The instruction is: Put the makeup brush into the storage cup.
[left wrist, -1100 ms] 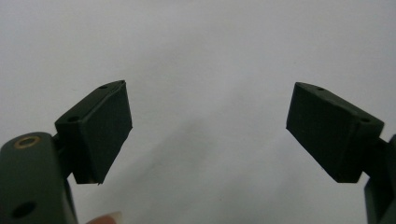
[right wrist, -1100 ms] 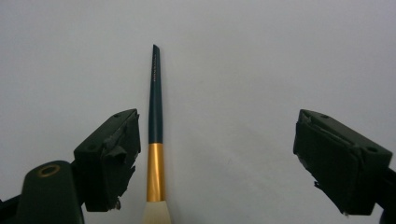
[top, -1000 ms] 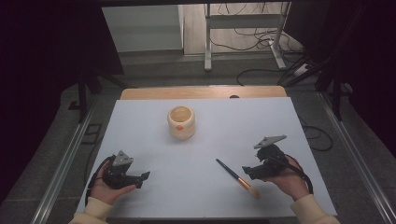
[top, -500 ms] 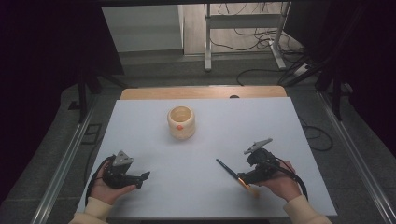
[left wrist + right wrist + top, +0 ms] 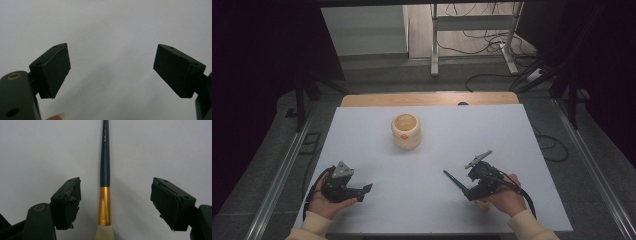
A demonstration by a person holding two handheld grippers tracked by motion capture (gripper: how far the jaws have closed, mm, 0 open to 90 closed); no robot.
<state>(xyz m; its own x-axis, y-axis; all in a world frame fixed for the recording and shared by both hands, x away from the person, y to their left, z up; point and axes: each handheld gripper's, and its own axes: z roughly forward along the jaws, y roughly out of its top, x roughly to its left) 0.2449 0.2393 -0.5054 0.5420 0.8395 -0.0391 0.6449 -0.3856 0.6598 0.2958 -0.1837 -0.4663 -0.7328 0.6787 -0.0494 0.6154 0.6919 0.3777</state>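
A big white table (image 5: 432,150) is taking up most of the room, and a person is sitting at its near edge with a claw tool in each hand. Out in the middle of the table a small cream cup (image 5: 406,131) with an orange dot is standing upright, well away from both hands.

The left claw (image 5: 362,190) is resting low on the table at the near left. Its two black jaws are standing wide apart, and there is nothing between them but bare table.

The right claw (image 5: 468,191) is sitting over a brush (image 5: 453,180) at the near right. The brush (image 5: 105,182) is lying flat on the table, with a dark handle, a gold band and pale bristles. It is lying right between the jaws, with the bristle end nearest the hand. The jaws have just been closing in a little, but they are apart and not touching the brush; there is a gap on each side.

It looks like the picking-up step is going on. Next, the right claw probably needs to keep the gold band in the middle and squeeze shut on it before lifting.
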